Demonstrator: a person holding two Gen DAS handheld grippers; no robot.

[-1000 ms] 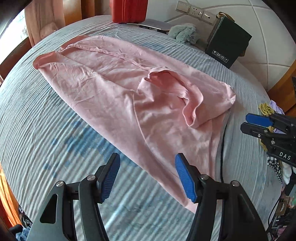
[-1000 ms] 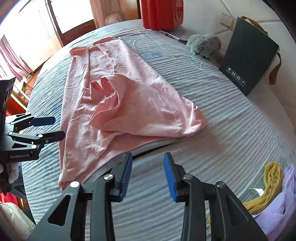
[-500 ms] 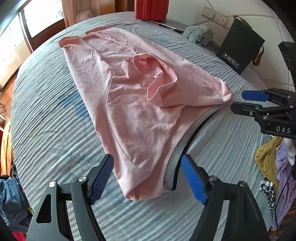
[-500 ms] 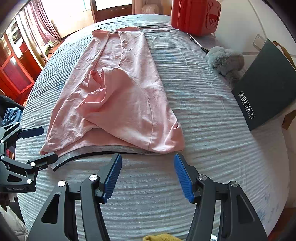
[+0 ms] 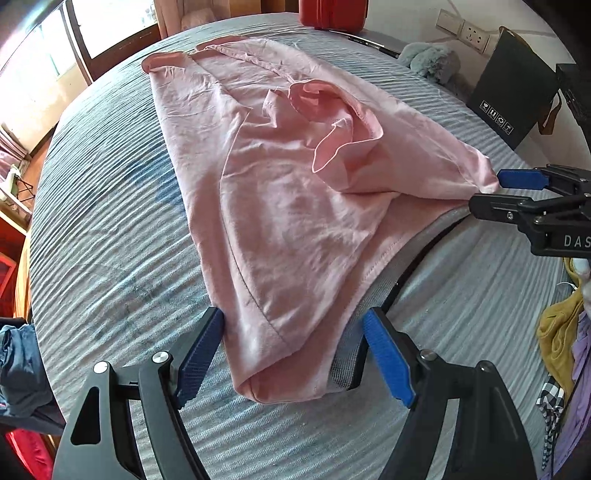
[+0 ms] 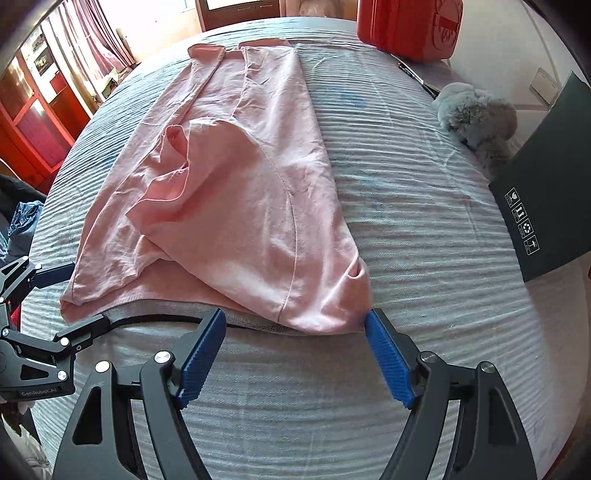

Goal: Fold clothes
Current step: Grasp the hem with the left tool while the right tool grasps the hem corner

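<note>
A pink cotton garment [image 5: 295, 206], creased and partly doubled over itself, lies spread on a bed covered with a blue-grey ribbed bedspread [image 5: 110, 240]. Its far end reaches toward 12 o'clock in both wrist views; its near hem lies at the grippers. A grey band with a black edge [image 5: 417, 251] runs under that near hem.

The left gripper [image 5: 293, 358] points steeply down at the garment's near left corner. Its blue-padded fingers [image 5: 201, 354] stand wide apart, one at 7 o'clock of the corner and one at 5 o'clock, with the corner between them; the pads do not press on the cloth.

The right gripper [image 6: 295, 354] straddles the garment's near right corner. Its jaws are opening, and the pink corner and the grey band lie between the blue fingers [image 6: 388, 358], the right pad's tip just beside the cloth edge and not clamping it.

In the right wrist view a red hard case [image 6: 406, 26] stands at 1 o'clock, a grey plush toy [image 6: 476, 118] at 2 o'clock and a dark green paper bag [image 6: 550, 177] at 3 o'clock. In the left wrist view a heap of yellow and purple clothes [image 5: 565, 339] lies at 4 o'clock.
</note>
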